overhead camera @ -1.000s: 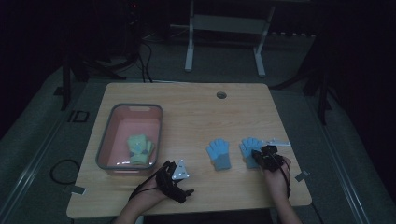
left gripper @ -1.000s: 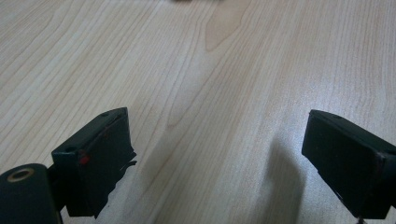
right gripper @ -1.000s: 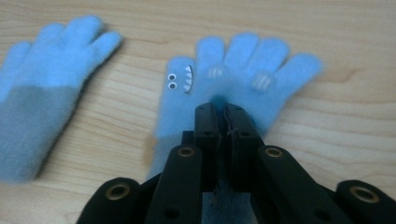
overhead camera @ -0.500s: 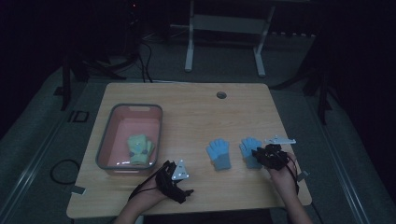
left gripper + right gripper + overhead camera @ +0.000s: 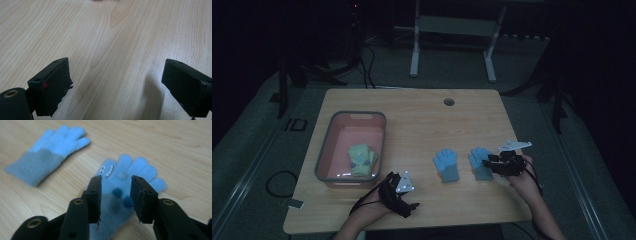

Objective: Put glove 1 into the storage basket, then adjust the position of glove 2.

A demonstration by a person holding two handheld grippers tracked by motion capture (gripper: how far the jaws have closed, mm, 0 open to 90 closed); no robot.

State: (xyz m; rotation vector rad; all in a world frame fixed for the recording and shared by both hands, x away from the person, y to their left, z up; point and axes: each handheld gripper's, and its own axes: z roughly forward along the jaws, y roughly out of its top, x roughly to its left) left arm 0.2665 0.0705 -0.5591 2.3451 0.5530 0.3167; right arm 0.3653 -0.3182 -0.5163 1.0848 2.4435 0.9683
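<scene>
The blue glove with the monster face [image 5: 125, 185] lies flat on the bench [image 5: 422, 115], near the right edge and close to the person, its fingers pointing to the far side. In the high view it is the right one [image 5: 479, 161] of two blue gloves. The right hand-held gripper [image 5: 115, 197] is just above its cuff part. Its jaws have just been opening, and now they stand apart with the glove seen below and between them; the pads do not press the fabric, so nothing is held.

The second blue glove [image 5: 446, 165] lies just to the left, apart from the first one and also flat. Further left is a pink basin with a grey rim [image 5: 323, 155], and inside it lies a pair of green gloves [image 5: 361, 159]. The left hand-held gripper [image 5: 401, 196] rests at the near edge of the bench, between the basin and the blue gloves, with its jaws wide open over bare wood [image 5: 117, 72] and nothing between them.

I think the risk is with the soft, thin fabric. If the right jaws close too high, they could catch only fluff and the glove would slip out. If they go down too low, they may push and wrinkle the glove, or drag it toward the near edge of the bench.
</scene>
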